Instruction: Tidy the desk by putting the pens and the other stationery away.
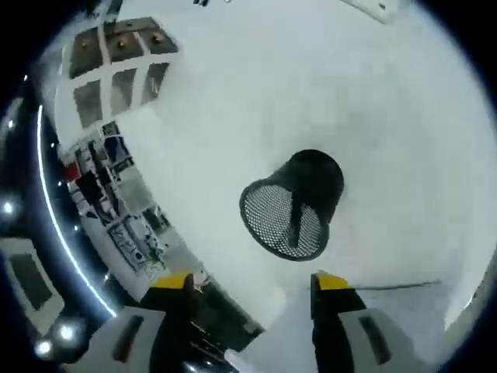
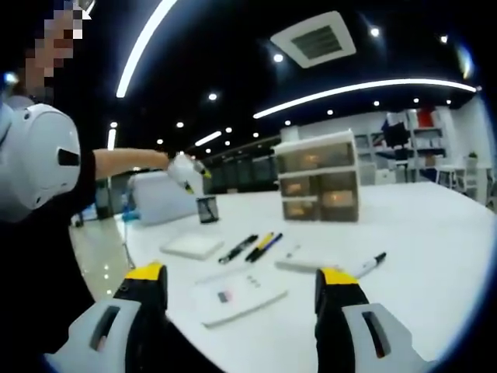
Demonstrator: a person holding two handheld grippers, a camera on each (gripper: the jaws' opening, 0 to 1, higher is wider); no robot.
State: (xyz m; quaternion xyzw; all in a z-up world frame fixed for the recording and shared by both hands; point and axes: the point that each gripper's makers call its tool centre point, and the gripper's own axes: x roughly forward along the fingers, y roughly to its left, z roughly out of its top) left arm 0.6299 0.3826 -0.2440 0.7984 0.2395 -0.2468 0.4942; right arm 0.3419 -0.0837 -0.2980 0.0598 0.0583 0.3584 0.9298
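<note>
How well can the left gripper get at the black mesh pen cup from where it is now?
Probably yes. The left gripper is open above the desk, and the black mesh pen cup stands just ahead of its jaws with nothing between them.

Black wire-mesh pen cup on a white desk, yellow-tipped white gripper jaws, black and yellow pens, white flat notepad, translucent white drawer unit

Black wire-mesh pen cup, matt metal look, on smooth white matt surface. Drawer unit white plastic frame, translucent fronts; pens glossy plastic. Both tongs white plastic with yellow tips, black pads.
</note>
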